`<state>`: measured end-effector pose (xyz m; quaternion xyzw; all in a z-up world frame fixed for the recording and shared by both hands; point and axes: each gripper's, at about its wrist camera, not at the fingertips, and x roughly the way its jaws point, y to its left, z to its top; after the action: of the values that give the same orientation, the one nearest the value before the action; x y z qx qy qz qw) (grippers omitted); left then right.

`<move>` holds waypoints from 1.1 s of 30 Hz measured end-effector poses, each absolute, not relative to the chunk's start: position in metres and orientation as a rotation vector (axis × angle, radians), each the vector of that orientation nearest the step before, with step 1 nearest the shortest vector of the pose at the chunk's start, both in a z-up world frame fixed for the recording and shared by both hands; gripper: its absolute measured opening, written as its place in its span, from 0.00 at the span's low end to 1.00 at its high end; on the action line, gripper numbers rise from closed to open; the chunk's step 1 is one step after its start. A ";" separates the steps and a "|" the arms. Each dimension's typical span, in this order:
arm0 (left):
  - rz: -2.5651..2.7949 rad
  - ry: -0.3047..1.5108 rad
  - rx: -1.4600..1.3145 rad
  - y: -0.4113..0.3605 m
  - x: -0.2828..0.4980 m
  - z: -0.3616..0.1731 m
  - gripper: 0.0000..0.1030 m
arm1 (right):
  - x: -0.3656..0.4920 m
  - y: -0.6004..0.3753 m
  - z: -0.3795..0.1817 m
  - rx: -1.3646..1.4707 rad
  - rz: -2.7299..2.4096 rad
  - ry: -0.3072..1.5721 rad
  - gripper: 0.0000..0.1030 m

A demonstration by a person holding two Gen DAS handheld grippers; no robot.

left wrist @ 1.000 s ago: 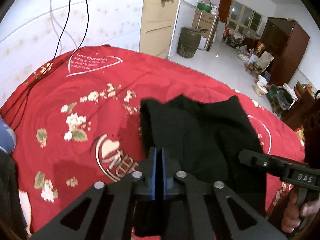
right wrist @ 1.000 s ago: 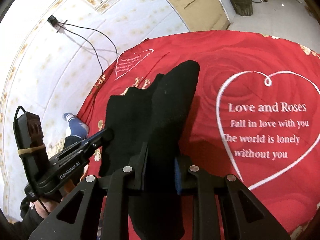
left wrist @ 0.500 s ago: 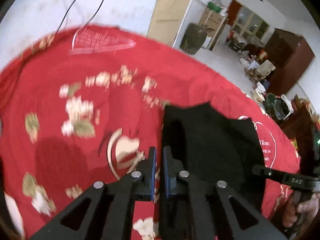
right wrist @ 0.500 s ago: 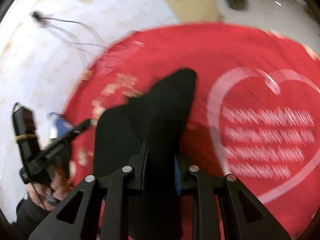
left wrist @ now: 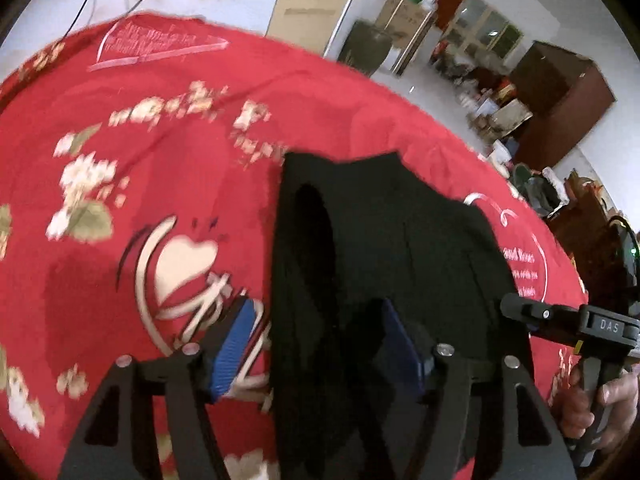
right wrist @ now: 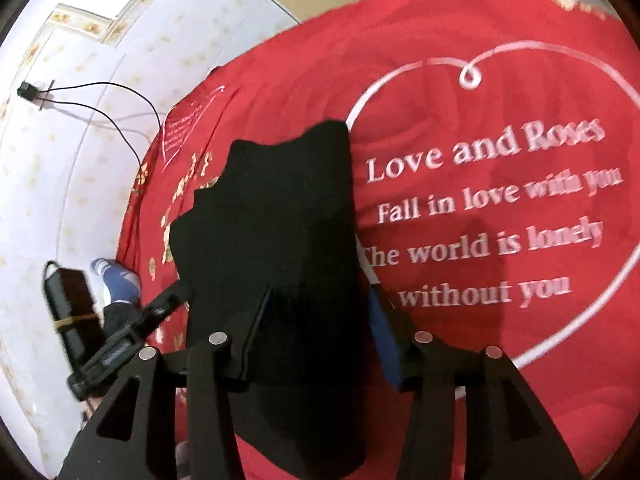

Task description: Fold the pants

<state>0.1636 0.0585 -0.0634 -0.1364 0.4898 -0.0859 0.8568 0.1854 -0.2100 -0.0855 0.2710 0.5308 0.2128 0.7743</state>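
Note:
The black pants (left wrist: 384, 248) lie folded on the red bedspread (left wrist: 132, 128); they also show in the right wrist view (right wrist: 276, 220). My left gripper (left wrist: 320, 352) is open, its blue pads (left wrist: 234, 348) spread on either side of the near edge of the pants. My right gripper (right wrist: 320, 324) is open too, its jaws wide apart around the near end of the pants. Neither gripper holds the cloth. The other gripper shows at the edge of each view.
The red bedspread (right wrist: 500, 80) has white heart and lettering prints and flower prints. A white wall with black cables (right wrist: 100, 92) stands behind the bed. Floor, a dark barrel (left wrist: 368, 44) and a brown cabinet (left wrist: 560, 92) lie beyond the far edge.
Both grippers were shut on the black pants and have opened, letting the cloth go onto the bed. The pants now lie lower and flatter.

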 end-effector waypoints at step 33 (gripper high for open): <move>-0.025 0.903 -0.233 0.093 0.142 -0.006 0.27 | 0.191 -0.142 -0.041 0.362 0.536 0.995 0.29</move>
<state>0.1419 0.0933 -0.0058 -0.1124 0.4353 -0.0118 0.8932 0.1906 -0.1415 -0.0405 0.1703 0.4688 0.2524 0.8292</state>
